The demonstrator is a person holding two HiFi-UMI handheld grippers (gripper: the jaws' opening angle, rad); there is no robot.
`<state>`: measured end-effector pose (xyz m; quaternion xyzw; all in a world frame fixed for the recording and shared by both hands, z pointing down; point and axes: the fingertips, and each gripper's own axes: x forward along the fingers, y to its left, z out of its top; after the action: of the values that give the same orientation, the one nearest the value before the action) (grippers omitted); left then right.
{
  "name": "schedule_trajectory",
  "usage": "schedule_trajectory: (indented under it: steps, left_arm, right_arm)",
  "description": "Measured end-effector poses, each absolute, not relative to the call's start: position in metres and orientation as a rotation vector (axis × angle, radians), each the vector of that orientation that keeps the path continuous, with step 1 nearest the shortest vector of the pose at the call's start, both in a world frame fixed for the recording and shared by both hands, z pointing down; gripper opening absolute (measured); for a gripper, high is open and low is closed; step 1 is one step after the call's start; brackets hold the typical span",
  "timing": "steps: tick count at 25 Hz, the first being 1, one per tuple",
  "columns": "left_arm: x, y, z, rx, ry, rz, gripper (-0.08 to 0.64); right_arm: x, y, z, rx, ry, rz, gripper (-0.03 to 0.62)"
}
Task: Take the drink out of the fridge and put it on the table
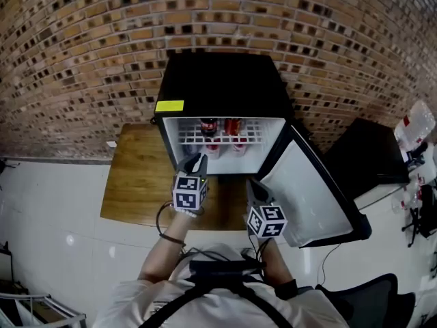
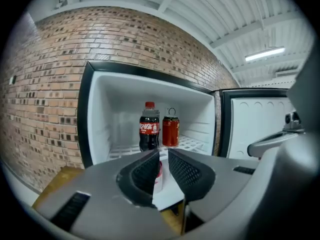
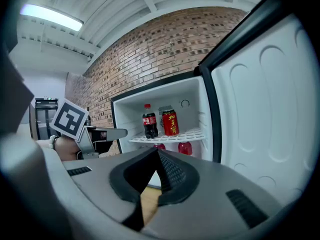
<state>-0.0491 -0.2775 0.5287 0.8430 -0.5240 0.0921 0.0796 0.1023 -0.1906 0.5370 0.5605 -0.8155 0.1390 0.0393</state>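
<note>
Your fridge (image 1: pixel 225 80) is open, but the cola bottle (image 2: pixel 149 129) sits on the wire shelf (image 2: pixel 192 143), left of the can (image 2: pixel 170 131) — not taken yet. Your left gripper (image 2: pixel 164 153) is open just a crack and empty (the right gripper (image 3: pixel 157 152) is closed, empty too). Grabbing it and the table (image 1: pixel 133 176) are left.

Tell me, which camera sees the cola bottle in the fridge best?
The left gripper view: the cola bottle looks biggest there, with its red cap and label clear. The right gripper view shows it smaller. The head view shows it tiny, from above.
</note>
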Motion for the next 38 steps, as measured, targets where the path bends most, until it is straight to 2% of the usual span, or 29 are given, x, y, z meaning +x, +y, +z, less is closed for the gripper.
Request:
schedule_trajectory:
  steps: [2, 6, 10, 15, 20, 31, 36, 38]
  left_arm:
    - [-0.048, -0.291, 0.523, 2.539, -1.584, 0.286, 0.059]
    - [-0.043, -0.314, 0.515, 2.542, -1.587, 0.309, 0.176]
    - [-0.037, -0.335, 0.510, 2.542, -1.588, 0.314, 0.239]
    - [-0.031, -0.359, 0.513, 2.519, -1.576, 0.341, 0.352]
    - [-0.029, -0.383, 0.519, 2.486, -1.584, 0.376, 0.392]
    - [-0.026, -0.424, 0.529, 2.451, -1.579, 0.436, 0.393]
    - [-0.022, -0.431, 0.531, 2.450, -1.566, 0.472, 0.375]
    - [-0.022, -0.431, 0.531, 2.450, -1.564, 0.472, 0.337]
  right_arm:
    - [0.105, -0.193, 0.536, 1.727, -2.497, 0.424, 0.015]
    - [0.109, -0.197, 0.534, 1.746, -2.490, 0.426, 0.014]
    - [0.111, -0.201, 0.534, 1.757, -2.488, 0.422, 0.014]
    - [0.112, -0.205, 0.536, 1.758, -2.486, 0.420, 0.014]
    - [0.117, -0.210, 0.536, 1.760, -2.486, 0.414, 0.014]
    - [0.128, -0.216, 0.540, 1.791, -2.478, 0.432, 0.014]
    - [0.133, -0.217, 0.537, 1.812, -2.476, 0.432, 0.014]
    - [0.133, -0.218, 0.537, 1.814, -2.477, 0.432, 0.015]
